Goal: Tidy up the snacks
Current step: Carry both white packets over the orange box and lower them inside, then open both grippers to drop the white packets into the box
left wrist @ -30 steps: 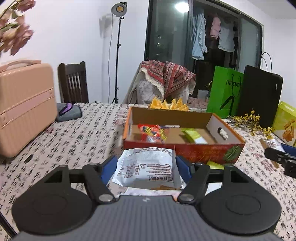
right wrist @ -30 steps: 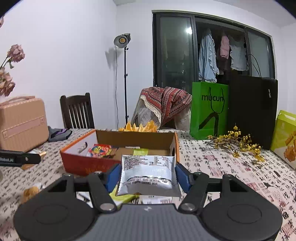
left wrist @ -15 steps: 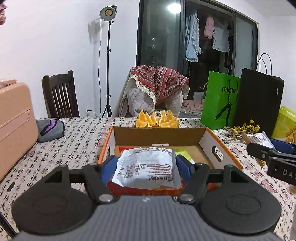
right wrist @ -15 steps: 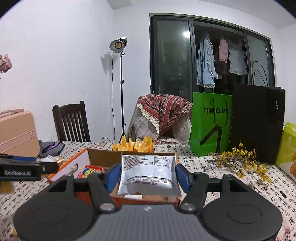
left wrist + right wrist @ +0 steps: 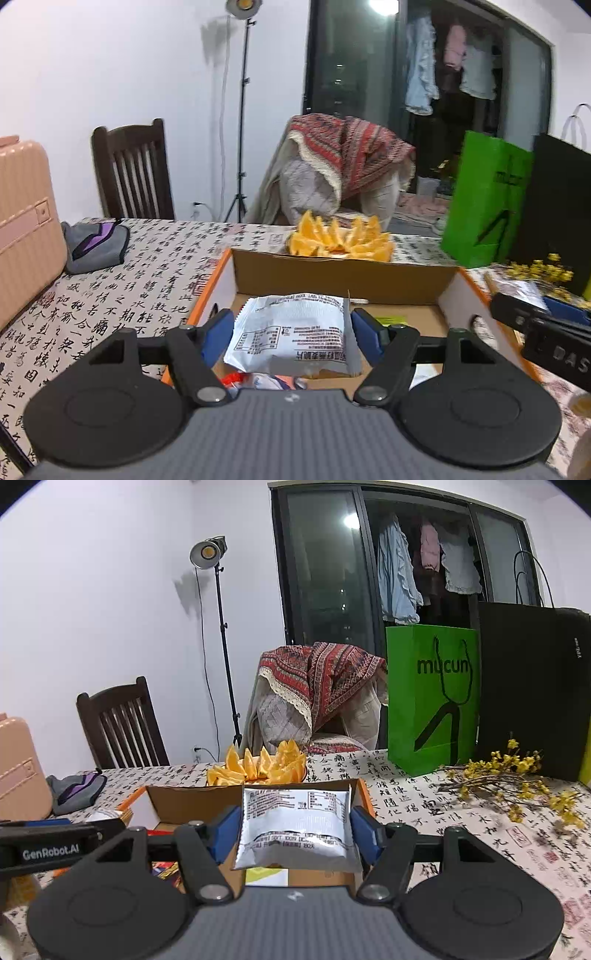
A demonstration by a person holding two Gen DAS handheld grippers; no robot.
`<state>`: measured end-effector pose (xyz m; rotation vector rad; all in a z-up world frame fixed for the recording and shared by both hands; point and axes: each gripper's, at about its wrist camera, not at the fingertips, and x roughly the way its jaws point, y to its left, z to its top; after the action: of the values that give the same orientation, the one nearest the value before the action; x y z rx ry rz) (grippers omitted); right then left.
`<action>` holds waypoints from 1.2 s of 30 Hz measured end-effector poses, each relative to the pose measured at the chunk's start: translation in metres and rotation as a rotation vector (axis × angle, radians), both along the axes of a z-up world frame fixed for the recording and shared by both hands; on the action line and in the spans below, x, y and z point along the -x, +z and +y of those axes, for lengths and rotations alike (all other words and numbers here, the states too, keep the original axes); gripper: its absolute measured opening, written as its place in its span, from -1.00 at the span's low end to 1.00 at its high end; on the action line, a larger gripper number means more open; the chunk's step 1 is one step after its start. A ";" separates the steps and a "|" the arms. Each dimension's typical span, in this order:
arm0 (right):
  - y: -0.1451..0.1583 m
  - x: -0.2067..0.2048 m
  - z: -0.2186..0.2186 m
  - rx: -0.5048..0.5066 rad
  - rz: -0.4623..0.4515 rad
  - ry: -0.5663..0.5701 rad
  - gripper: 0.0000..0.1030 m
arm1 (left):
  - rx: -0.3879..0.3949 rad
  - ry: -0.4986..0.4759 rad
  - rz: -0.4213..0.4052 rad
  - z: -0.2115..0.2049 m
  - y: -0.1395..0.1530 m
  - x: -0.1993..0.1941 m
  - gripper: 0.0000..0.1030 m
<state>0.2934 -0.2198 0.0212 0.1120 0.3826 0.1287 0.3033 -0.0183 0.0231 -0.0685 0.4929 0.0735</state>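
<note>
- My left gripper (image 5: 291,328) grips a white packet (image 5: 290,334) over the box (image 5: 343,275).
- My right gripper (image 5: 293,829) clamps a silver packet (image 5: 295,827).
- Some snacks are boxed; both packets are not yet dropped in.

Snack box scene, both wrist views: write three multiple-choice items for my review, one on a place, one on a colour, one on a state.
1. Where are the orange wedges?
A. inside the cardboard box
B. on the table behind the cardboard box
C. on the wooden chair

2. What colour is the shopping bag printed "mucun"?
A. green
B. pink
C. white

3. What is the left gripper doing?
A. open, nothing between its pads
B. clamped on an orange wedge
C. clamped on a white snack packet

Answers: 1 B, the wedges sit past the box's far wall. 2 A, the bag's face is bright green. 3 C, both blue pads press on the packet's sides.
</note>
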 end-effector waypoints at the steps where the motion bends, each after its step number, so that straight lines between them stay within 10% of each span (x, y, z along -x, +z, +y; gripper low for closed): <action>1: -0.006 -0.003 -0.001 -0.006 -0.002 -0.002 0.25 | -0.015 0.019 -0.010 0.001 -0.005 -0.003 0.37; 17: -0.043 -0.016 0.000 -0.005 0.004 0.032 0.39 | -0.040 0.042 -0.022 0.015 -0.034 -0.015 0.51; 23: -0.041 -0.010 0.000 -0.023 -0.019 0.062 1.00 | -0.039 0.064 -0.097 0.013 -0.028 -0.002 1.00; 36: -0.037 -0.006 -0.006 -0.043 -0.026 0.049 1.00 | -0.054 0.047 -0.117 0.009 -0.023 0.005 1.00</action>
<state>0.2993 -0.2255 -0.0159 0.1429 0.3569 0.1867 0.2986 -0.0097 -0.0001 -0.0317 0.3721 0.1283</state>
